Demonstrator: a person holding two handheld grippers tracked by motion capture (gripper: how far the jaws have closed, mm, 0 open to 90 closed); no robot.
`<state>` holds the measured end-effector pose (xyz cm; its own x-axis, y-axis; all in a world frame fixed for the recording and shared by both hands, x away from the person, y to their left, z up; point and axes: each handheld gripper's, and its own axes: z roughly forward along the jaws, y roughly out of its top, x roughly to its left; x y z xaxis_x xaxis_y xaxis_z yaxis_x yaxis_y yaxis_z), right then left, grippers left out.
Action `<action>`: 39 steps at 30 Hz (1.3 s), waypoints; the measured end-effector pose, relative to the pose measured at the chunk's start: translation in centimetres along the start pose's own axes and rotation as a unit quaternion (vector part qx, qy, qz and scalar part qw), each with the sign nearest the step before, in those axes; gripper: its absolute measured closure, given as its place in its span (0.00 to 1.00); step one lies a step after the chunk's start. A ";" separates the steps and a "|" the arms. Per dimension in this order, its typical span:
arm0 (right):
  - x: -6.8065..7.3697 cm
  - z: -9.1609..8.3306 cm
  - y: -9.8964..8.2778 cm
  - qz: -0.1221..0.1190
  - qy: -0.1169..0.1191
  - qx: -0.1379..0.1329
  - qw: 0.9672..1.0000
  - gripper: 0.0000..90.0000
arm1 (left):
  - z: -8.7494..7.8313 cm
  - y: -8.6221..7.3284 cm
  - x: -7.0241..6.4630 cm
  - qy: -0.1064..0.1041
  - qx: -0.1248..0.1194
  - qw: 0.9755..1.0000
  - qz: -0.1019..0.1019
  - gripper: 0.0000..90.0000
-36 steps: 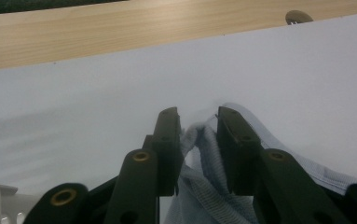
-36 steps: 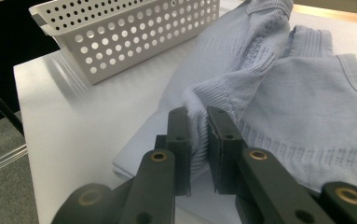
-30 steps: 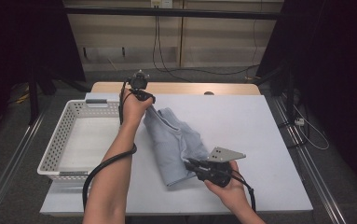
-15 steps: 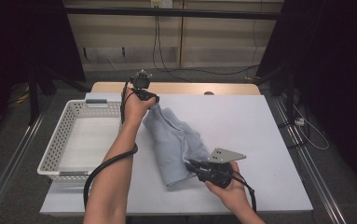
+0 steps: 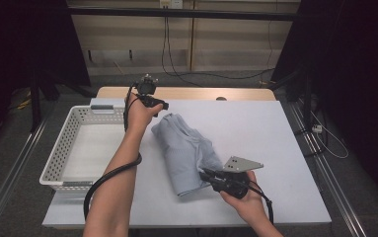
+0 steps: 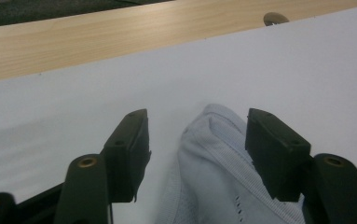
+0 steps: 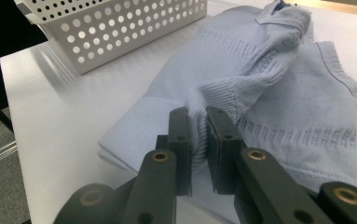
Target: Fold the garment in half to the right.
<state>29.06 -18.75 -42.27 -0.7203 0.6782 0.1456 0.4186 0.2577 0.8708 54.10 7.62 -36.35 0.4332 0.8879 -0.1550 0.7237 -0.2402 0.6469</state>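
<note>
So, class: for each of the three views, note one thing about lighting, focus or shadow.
High view: the white table is evenly lit, while the surroundings fall into darkness. Left gripper view: the garment and the open left gripper look soft, slightly blurred. Right gripper view: the basket casts a soft shadow on the table; the right gripper pinches crisp ribbed fabric.

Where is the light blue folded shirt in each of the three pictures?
High view: the shirt lies mid-table, right of the basket.
Left gripper view: its far end sits bottom centre, between the open jaws.
Right gripper view: it spreads across centre and right, a fold pinched in the jaws.
Shared landmark: the white table.
</note>
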 end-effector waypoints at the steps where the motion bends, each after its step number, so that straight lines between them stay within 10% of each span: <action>1: 0.0 0.0 0.0 -0.001 -0.001 0.001 1.000 0.91 | 0.0 -0.1 0.1 0.000 0.000 1.000 -0.001 0.42; 39: -1.7 -1.5 -1.2 -0.001 -0.037 0.013 0.999 0.92 | 0.0 -2.2 0.5 -0.013 0.014 1.000 0.011 0.29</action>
<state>29.02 -21.25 -42.87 -0.6786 0.7265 0.1085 0.4324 0.2757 0.8585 52.78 8.58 -37.86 0.4624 0.8721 -0.1602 0.7284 -0.2706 0.6295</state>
